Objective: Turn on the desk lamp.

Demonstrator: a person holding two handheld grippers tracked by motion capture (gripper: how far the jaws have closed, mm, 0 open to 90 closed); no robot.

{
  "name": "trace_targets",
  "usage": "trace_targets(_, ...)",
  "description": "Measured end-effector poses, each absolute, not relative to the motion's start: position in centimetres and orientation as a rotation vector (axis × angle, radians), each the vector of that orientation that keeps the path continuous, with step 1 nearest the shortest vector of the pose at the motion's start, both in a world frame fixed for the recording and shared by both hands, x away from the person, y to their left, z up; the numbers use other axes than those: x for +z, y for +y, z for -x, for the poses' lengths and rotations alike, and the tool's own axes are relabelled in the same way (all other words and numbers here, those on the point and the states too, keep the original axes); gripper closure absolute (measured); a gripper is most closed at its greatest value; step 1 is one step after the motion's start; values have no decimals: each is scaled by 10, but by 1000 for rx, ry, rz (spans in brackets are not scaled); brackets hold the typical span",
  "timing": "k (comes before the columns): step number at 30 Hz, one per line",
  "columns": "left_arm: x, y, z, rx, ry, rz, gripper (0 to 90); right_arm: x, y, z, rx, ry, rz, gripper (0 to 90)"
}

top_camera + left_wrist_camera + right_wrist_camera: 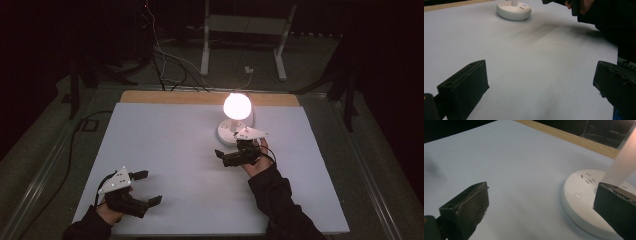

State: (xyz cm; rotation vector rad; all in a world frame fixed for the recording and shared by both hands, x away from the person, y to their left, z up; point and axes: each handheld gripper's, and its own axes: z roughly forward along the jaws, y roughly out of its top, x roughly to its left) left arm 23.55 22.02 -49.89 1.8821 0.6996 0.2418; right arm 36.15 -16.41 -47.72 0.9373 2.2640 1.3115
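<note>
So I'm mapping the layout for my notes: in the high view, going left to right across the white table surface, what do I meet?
Left tool, jaws open, near the front edge → right tool, jaws open, held in a hand → lit table lamp on its round white base, just behind that tool.

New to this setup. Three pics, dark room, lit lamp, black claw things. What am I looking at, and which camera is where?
No robot arm here: a person holds a black two-jaw hand gripper in each hand at a table covered by a white sheet.

The high view looks down from above the person's side. The left gripper sits near the front edge; the right gripper is beside the white desk lamp with a glowing round head.

The other two pictures come from cameras riding on the grippers, looking along their own jaws. In the left gripper view the jaws stand wide apart over bare sheet. In the right gripper view they are also open, next to the lamp's round white base.

Nothing is held.
</note>
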Motion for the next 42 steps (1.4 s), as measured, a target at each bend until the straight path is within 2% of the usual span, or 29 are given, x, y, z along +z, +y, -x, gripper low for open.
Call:
trace_targets(16, -499, 220, -236, 243, 704, -1881, 3, -475, -213, -337, 1288, 2293, -1003, 0)
trace_targets(42, -500, 219, -236, 246, 703, -1892, 3, -492, -287, -266, 1252, 2295, -1083, 0)
